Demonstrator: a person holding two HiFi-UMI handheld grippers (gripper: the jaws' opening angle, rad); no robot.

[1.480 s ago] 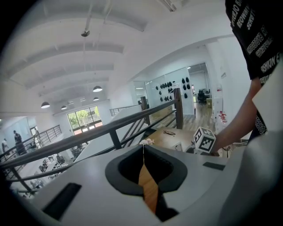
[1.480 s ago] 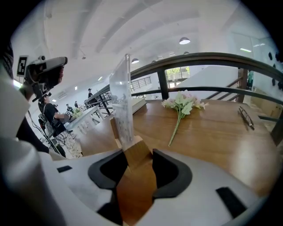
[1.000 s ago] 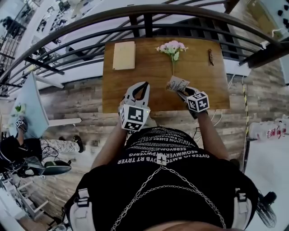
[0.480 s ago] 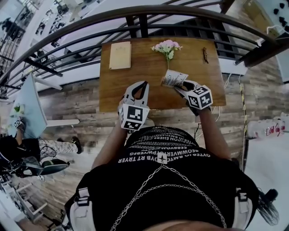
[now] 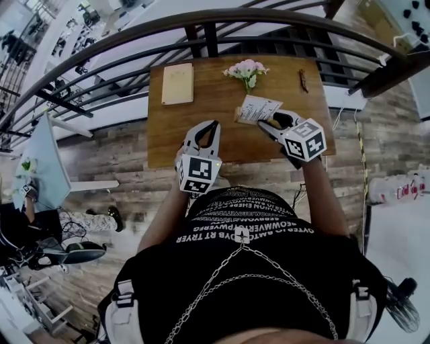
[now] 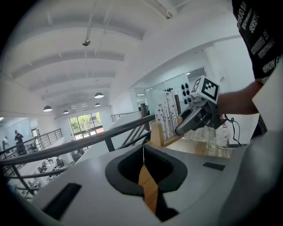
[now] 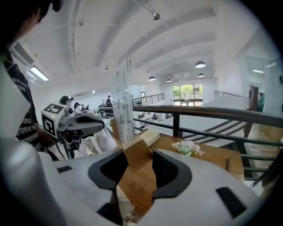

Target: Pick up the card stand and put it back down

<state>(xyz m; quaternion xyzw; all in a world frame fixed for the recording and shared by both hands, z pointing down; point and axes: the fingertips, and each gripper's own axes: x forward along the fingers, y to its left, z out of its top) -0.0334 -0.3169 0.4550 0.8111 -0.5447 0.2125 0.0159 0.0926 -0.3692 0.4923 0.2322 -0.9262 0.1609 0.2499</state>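
Observation:
The card stand is a wooden base with an upright clear printed card. My right gripper is shut on its base and holds it tilted over the right half of the wooden table. In the right gripper view the wooden base sits pinched between the jaws and the card rises up and to the left. My left gripper hovers over the table's near edge, shut and with nothing in it. The left gripper view shows its jaw tips meeting, with the card stand off to the right.
A pale book lies at the table's far left. A small bunch of pink flowers lies at the far middle, and a little dark object at the far right. A dark metal railing runs behind the table.
My right gripper has carried the card stand up and away from me, toward the flowers. The left gripper has stayed where it was.

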